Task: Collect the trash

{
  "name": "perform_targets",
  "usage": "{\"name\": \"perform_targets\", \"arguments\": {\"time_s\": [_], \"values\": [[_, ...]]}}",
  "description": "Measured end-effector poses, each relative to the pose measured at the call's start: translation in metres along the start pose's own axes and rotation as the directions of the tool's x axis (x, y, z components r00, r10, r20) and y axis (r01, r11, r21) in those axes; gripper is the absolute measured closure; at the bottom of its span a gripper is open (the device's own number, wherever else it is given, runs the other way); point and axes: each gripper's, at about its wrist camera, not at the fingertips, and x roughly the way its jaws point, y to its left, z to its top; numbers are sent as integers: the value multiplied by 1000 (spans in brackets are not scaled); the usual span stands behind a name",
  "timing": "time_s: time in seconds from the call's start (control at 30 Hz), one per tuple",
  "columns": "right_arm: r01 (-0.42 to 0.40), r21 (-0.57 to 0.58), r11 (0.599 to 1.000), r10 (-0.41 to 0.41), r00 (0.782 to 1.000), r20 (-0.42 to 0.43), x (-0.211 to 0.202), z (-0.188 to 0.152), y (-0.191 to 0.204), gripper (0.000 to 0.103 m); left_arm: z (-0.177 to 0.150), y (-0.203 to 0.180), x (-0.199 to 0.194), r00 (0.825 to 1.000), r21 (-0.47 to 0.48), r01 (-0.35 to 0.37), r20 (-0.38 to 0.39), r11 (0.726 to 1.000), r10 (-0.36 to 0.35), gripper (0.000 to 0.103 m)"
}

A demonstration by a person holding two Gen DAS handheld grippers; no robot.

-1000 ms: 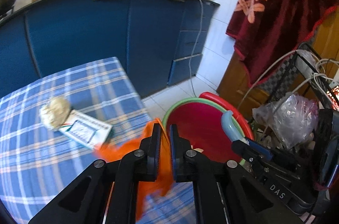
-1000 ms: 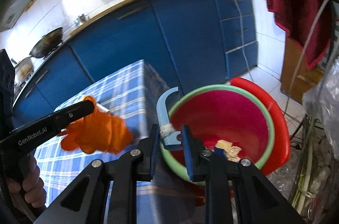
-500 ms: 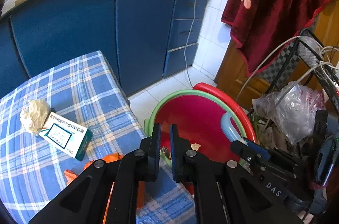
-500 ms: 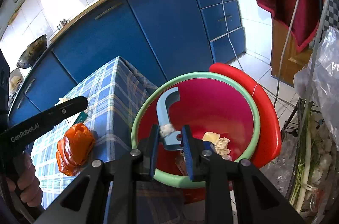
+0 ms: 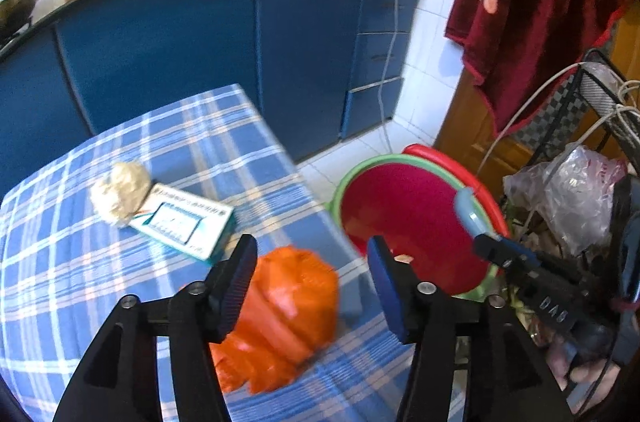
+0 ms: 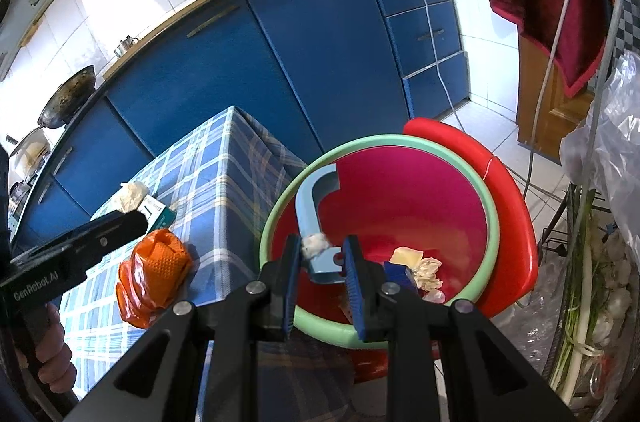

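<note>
Since a second ago the orange bag (image 5: 280, 314) has left the left gripper (image 5: 308, 262): it was pinched and hanging in the air between shut fingers, and it lies on the blue checked tablecloth (image 5: 120, 262) near the table's corner, with the jaws just having opened and standing apart above it, pads clear of it. The bag is a crumpled, glossy orange plastic lump with a knobbly, ribbed surface, squat and folded on itself; in the left wrist view it is somewhat blurred. From the right wrist view it sits just beside the table edge, short of the red bucket (image 6: 492, 206), which has a pale green rim and stands on the floor against the table.

Behind the bag on the cloth lie a white and green box (image 5: 184, 218) and, touching its far end, a crumpled off-white paper wad (image 5: 120, 190). Inside the bucket lie more crumpled paper scraps (image 6: 420, 262) and a small blue item that is hard to make out.

Held at the bucket's near rim, the right gripper (image 6: 320, 254) is narrowly closed on the light blue handle (image 6: 308, 206), its pads pressing the handle's lower end; a bit of white fluff clings there.
</note>
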Motion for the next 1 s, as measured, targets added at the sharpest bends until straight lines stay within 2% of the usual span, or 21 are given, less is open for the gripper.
{"name": "perform_targets", "arguments": {"time_s": [0.13, 0.37, 0.57, 0.77, 0.8, 0.97, 1.0], "values": [[-2, -3, 1000, 2, 1000, -2, 0, 0, 2, 79, -11, 13, 2, 999, -26, -33, -30, 999, 32, 38], [-3, -10, 1000, 2, 1000, -9, 0, -1, 6, 79, -26, 24, 18, 994, -65, -52, -97, 997, 46, 34], [3, -10, 1000, -3, 1000, -15, 1, -1, 7, 79, -32, 21, 28, 993, -64, -35, -117, 997, 27, 33], [5, -8, 1000, -5, 1000, -9, -2, -1, 7, 79, -35, 21, 31, 994, -81, -25, -105, 996, 16, 33], [4, -7, 1000, -4, 1000, -10, -2, -2, 7, 79, -35, 20, 30, 995, -78, -26, -101, 997, 18, 35], [2, -3, 1000, -2, 1000, -11, -2, -2, 6, 79, -37, 12, 27, 996, -59, 4, -87, 998, -9, 61], [1, -1, 1000, -1, 1000, -11, -3, -2, 6, 79, -38, 10, 26, 996, -52, 1, -84, 999, -5, 63]]}}
